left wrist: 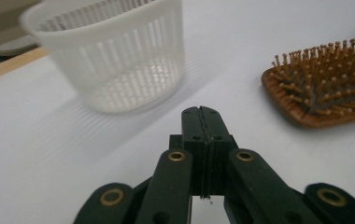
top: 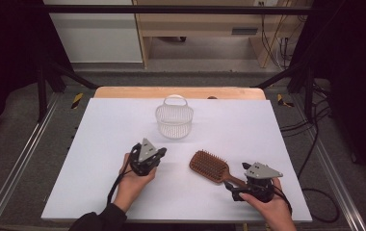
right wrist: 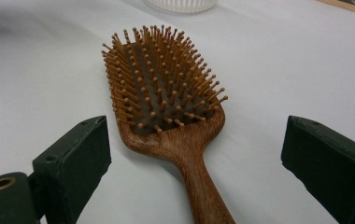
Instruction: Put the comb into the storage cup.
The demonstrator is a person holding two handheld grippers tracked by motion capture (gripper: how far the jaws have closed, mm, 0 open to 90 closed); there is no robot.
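while the right hand-held gripper (right wrist: 199,158) gapes around the wooden bristled hairbrush (right wrist: 166,93), the left (left wrist: 202,116) is closed empty.

Brown wooden hairbrush (top: 209,166), grain streaking its handle, bristles the same warm brown over a darker pad. White slatted basket (top: 174,120) beyond. The bench (top: 104,139) is plain white; both sets of jaws matte black.

Probably a lab: black frame (top: 171,8) around white table (top: 104,144), loose cables (top: 311,144).
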